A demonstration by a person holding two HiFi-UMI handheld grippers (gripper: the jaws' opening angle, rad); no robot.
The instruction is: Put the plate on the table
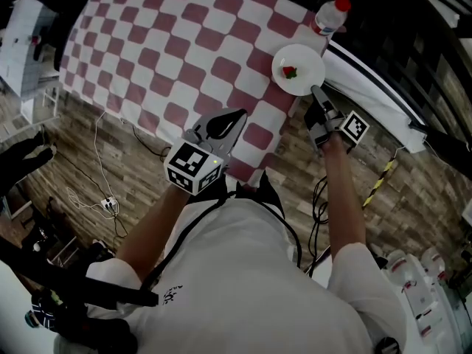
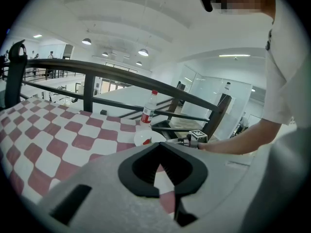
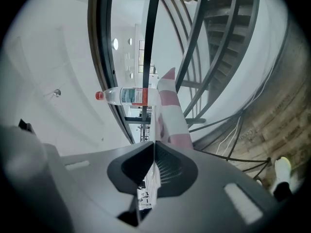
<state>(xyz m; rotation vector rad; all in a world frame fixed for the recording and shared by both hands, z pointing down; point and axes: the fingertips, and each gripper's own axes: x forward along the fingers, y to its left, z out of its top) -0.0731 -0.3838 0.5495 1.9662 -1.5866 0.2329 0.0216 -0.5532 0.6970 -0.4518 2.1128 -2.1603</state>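
A white plate [image 1: 306, 61] carrying a small red item [image 1: 290, 71] is at the far right corner of the table with the red-and-white checked cloth [image 1: 169, 43]. My right gripper [image 1: 317, 91] is shut on the plate's near rim. In the right gripper view the rim [image 3: 151, 178] runs edge-on between the closed jaws of the right gripper [image 3: 154, 144]. Whether the plate rests on the cloth I cannot tell. My left gripper [image 1: 237, 115] hovers over the table's near edge, shut and empty. The left gripper view shows the left gripper [image 2: 158, 145] facing the plate [image 2: 146, 138].
A clear water bottle with a red cap [image 1: 330, 16] stands just beyond the plate, also in the left gripper view as the bottle [image 2: 149, 109]. A black railing [image 2: 121, 79] runs behind the table. Cables and a power strip [image 1: 109, 203] lie on the wooden floor at left.
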